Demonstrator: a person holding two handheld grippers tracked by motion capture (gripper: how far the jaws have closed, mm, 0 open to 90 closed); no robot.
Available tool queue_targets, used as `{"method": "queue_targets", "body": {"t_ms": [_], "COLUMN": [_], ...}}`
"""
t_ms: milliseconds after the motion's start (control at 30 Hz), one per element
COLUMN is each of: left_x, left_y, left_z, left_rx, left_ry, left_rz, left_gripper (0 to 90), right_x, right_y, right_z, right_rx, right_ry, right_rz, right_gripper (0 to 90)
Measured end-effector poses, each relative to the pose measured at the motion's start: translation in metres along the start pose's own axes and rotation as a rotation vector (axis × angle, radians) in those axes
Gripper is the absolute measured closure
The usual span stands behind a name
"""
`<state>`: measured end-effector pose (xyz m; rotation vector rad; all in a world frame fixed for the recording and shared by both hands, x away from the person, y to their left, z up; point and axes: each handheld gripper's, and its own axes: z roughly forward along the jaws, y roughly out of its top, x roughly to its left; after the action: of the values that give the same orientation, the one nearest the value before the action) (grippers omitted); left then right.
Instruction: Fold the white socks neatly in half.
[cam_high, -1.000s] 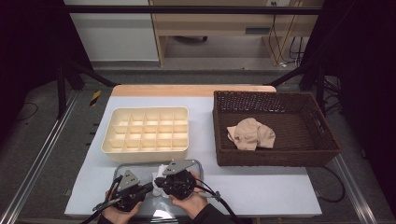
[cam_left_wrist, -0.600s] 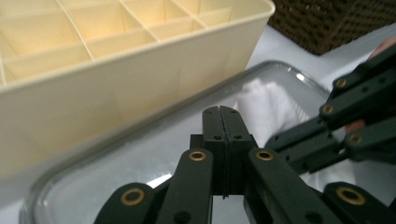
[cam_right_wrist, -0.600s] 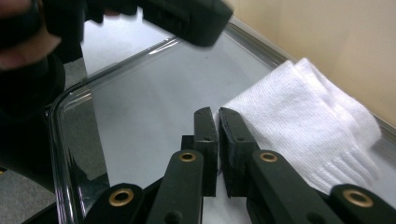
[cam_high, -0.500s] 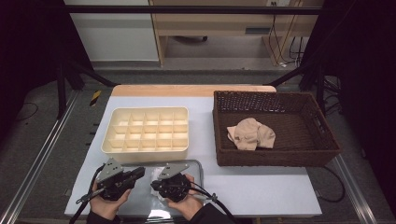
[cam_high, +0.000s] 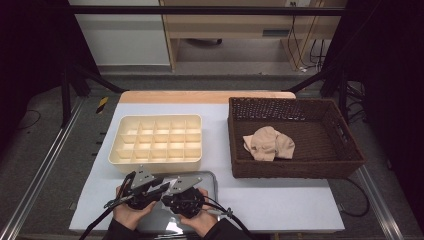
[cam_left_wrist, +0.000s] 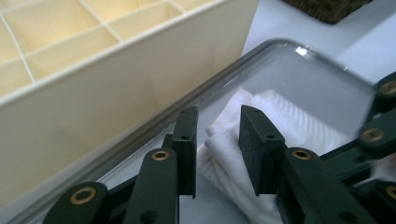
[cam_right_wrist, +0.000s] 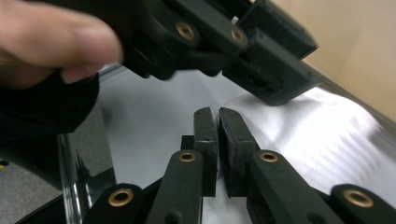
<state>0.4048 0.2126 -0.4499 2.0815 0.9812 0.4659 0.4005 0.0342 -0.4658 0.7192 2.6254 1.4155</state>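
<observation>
Since the earlier frames, the left tongs (cam_high: 165, 187) have swung back in from the bench's left side to sit beside the right tongs (cam_high: 175, 192) over the clear tray (cam_high: 212, 181), and their jaws have just been opening. In the left gripper view these jaws stand partly apart above the white cloth (cam_left_wrist: 243, 154), which lies between them; the pads do not appear to press on it, so the left tongs (cam_left_wrist: 218, 140) look to have let go of a fold or to be resetting for a new grip.

Just behind the tray stands the cream divided box (cam_high: 156, 141), every compartment bare. Its placement suggests it is the destination for folded items.

The right tongs (cam_right_wrist: 217, 133) are nearly closed, with only a thin slit between the pads. Whether an edge of the cloth is pinched in that slit cannot be told, as the view is blurred. Their position is consistent with pinning the cloth while the other side is worked.

The white cloth is a ribbed or waffle-textured fabric, soft, doubled over into layers, lying in the tray at the near edge of the bench (cam_high: 280, 210).

At the right, well apart, a brown wicker basket (cam_high: 345, 150) holds a crumpled beige cloth (cam_high: 268, 143).
</observation>
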Motion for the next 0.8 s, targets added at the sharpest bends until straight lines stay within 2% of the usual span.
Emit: {"method": "queue_targets", "body": {"t_ms": [167,267,333,433,567,667,733,800], "left_x": [0.003,0.003,0.001,-0.005,-0.009,-0.011,-0.01,-0.01], "left_y": [-0.006,-0.012,-0.015,-0.019,-0.023,-0.024,-0.024,-0.024], "left_z": [-0.006,-0.009,-0.012,-0.015,-0.017,-0.018,-0.018,-0.018], "left_rx": [0.01,0.011,0.012,0.01,0.008,0.007,0.01,0.009], "left_ry": [0.006,-0.01,-0.022,-0.007,0.006,0.012,0.01,0.012], "left_rz": [-0.023,-0.046,-0.061,-0.063,-0.069,-0.075,-0.075,-0.078], "left_gripper": [66.9,65.7,64.5,62.9,61.3,60.4,60.2,58.9], "right_x": [-0.003,-0.01,-0.015,-0.017,-0.018,-0.019,-0.02,-0.02], "right_y": [-0.004,-0.008,-0.01,-0.011,-0.006,-0.001,-0.002,-0.005], "right_z": [-0.013,-0.024,-0.029,-0.032,-0.04,-0.048,-0.048,-0.044], "right_rx": [0.026,0.027,0.023,0.024,-0.005,-0.043,-0.039,-0.013], "right_ry": [-0.01,-0.037,-0.048,-0.058,-0.048,-0.066,-0.078,-0.088], "right_rz": [0.012,0.03,0.046,0.058,0.082,0.095,0.1,0.104], "right_gripper": [85.3,84.9,84.8,83.7,82.1,82.2,82.4,82.8]}}
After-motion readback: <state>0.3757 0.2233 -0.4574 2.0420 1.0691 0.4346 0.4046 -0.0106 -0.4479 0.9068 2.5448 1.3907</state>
